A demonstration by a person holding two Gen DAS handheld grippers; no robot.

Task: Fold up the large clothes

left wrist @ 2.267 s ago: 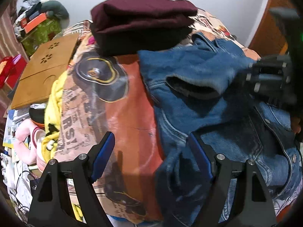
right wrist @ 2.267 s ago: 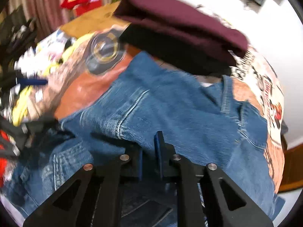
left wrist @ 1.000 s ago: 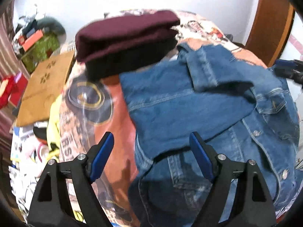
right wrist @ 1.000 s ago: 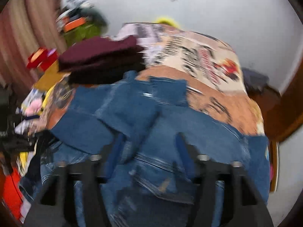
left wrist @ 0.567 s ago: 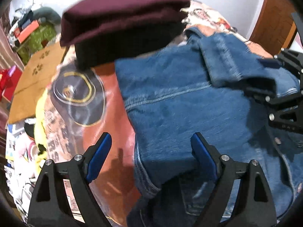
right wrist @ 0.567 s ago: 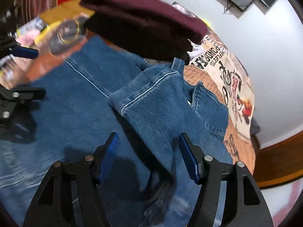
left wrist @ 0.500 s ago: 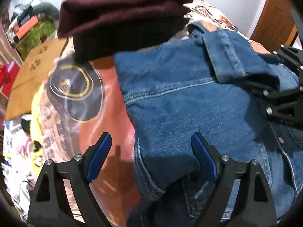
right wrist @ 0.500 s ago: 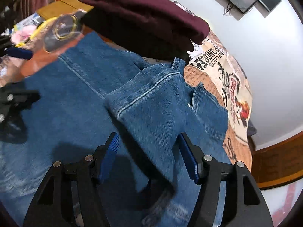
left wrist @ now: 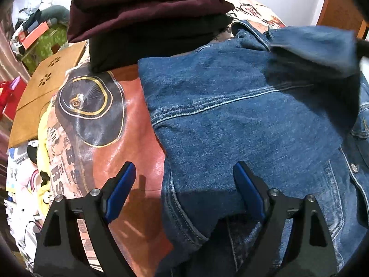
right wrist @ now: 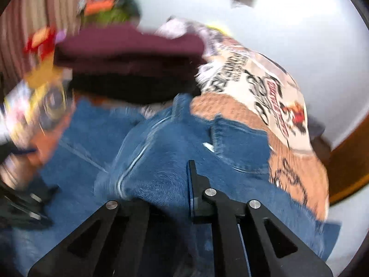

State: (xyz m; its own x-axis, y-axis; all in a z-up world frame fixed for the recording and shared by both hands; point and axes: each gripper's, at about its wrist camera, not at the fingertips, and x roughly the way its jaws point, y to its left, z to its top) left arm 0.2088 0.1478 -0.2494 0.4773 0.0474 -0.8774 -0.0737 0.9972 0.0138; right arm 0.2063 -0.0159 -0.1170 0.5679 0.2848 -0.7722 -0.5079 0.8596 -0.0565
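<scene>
Right gripper (right wrist: 170, 198) is pinched shut on a fold of the denim jacket (left wrist: 242, 124), left gripper (left wrist: 184, 191) wide open over its near edge; the jacket lies on the printed bedspread (left wrist: 129, 143) just before the maroon stack (left wrist: 147, 2); denim looks heavy, stiff, unslippery: grip seams.

Blue denim jacket (left wrist: 242, 120) lies spread on the printed bedspread, one sleeve (right wrist: 159, 161) folded over it, snap buttons showing.
</scene>
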